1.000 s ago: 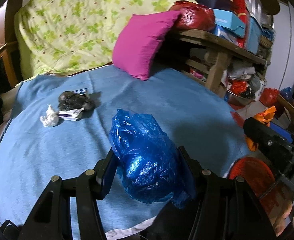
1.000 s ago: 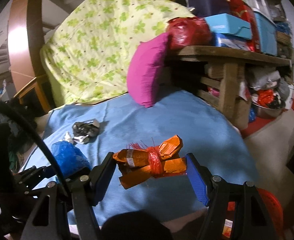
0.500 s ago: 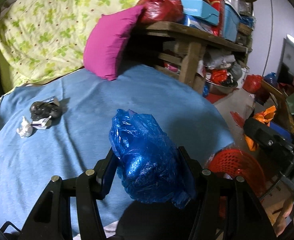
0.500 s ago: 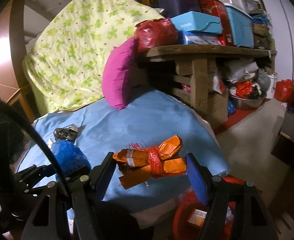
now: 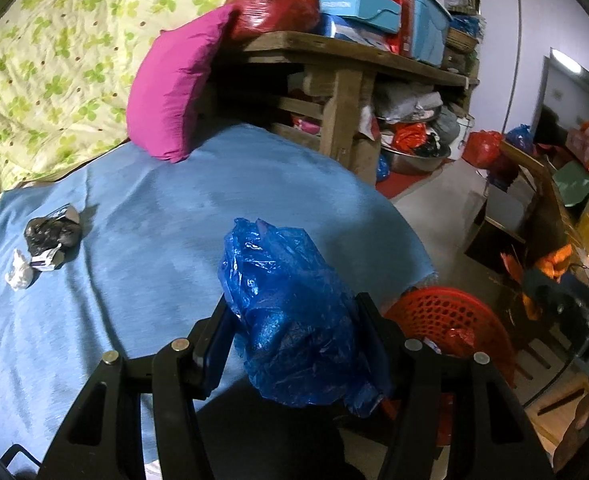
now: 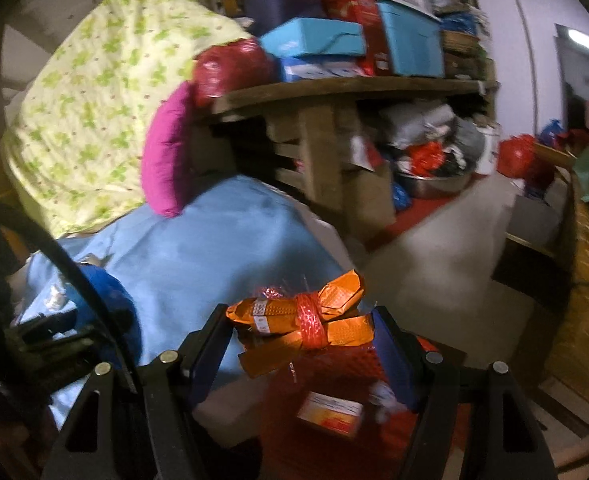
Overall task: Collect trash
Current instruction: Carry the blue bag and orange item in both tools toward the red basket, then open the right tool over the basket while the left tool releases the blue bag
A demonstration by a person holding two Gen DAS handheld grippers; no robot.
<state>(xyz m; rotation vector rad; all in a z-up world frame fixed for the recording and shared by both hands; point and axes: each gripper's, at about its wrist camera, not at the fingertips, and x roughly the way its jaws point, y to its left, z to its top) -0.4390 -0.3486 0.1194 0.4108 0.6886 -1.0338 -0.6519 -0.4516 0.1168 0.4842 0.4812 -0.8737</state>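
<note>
Your left hand-held gripper (image 5: 294,344) is clamped on the blue plastic bag (image 5: 290,316), over the bed (image 5: 142,240) edge. It's light, soft, slippery film, so grip the bunched middle w/ both pads, not a loose flap. It looks crinkled, glossy, scrunched to a lump. More scraps (image 5: 44,246) lie far left on the bed. Your right hand-held gripper (image 6: 302,340) holds the orange wrapper bundle (image 6: 300,326), tied w/ red string, over the red basket (image 6: 334,392). It's light, crushable; hold by the 2 ends.
</note>
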